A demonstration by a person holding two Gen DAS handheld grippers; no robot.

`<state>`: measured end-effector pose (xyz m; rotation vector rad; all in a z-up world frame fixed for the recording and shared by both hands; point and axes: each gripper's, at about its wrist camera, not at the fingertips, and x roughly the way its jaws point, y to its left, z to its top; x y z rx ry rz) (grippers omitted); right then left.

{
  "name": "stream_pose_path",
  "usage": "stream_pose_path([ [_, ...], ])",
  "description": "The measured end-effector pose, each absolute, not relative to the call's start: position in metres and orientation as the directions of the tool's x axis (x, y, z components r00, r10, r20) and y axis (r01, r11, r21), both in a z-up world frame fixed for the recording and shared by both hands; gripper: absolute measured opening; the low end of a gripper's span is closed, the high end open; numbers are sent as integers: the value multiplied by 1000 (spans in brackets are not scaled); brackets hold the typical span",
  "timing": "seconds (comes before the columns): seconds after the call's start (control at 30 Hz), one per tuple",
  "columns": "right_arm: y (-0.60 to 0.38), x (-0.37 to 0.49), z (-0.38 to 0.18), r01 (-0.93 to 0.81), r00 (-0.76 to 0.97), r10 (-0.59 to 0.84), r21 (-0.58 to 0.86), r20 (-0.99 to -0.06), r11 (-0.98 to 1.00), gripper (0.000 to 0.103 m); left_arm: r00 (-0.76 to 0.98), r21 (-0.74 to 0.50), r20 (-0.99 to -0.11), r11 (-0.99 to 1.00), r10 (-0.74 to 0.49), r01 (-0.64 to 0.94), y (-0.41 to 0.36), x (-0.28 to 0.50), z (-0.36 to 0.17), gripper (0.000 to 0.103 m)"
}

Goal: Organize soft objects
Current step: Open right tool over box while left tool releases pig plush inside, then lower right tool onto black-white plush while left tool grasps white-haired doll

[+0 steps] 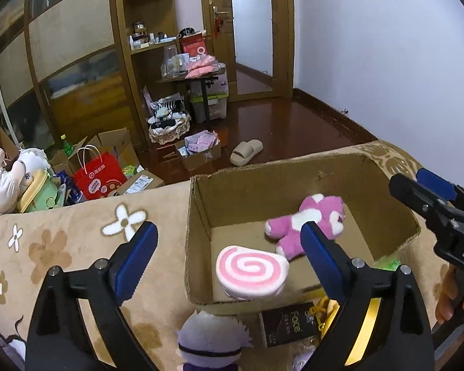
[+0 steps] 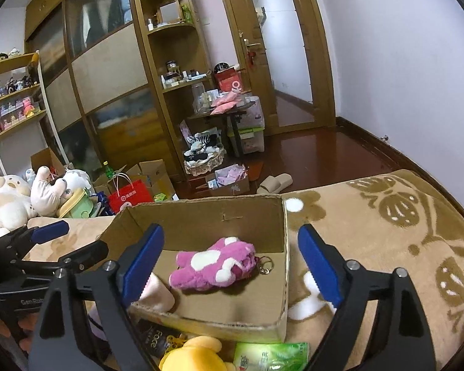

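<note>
1. While both claws stand wide with nothing between the pads, left claw [image 1: 229, 244] and right claw [image 2: 232, 256] hover at the box [image 1: 263, 173]
2. Swirl cushion [image 1: 252, 270] and pink plush [image 2: 213, 264] lie inside the box, free of the pads
3. Step in hand, as judged: release just completed
4. Next move calls for reaching to the yellow plush [image 2: 191, 355] or grey-haired doll [image 1: 212, 338] lying on the bed in front of the box
</note>
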<state>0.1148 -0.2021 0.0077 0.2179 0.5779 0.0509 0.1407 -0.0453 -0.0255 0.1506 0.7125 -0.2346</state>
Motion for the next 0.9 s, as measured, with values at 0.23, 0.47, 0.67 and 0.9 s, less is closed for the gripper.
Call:
stream_pose_path([
  [0.23, -201, 98, 12, 24, 828, 105, 221, -551, 975, 102, 687, 62, -709, 958, -155, 280, -39, 127, -29, 93],
  [0.47, -201, 80, 21, 37, 824, 101, 232, -557, 972, 102, 644, 43, -750, 961, -150, 273, -27, 112, -27, 93],
  [0.67, -200, 62, 24, 45, 806, 97, 225, -583, 973, 102, 600, 24, -786, 962, -150, 272, -14, 97, -28, 93],
  [0.9, -196, 44, 23, 54, 764, 108, 230, -637, 972, 102, 562, 23, -816, 963, -137, 267, -10, 83, -25, 93],
])
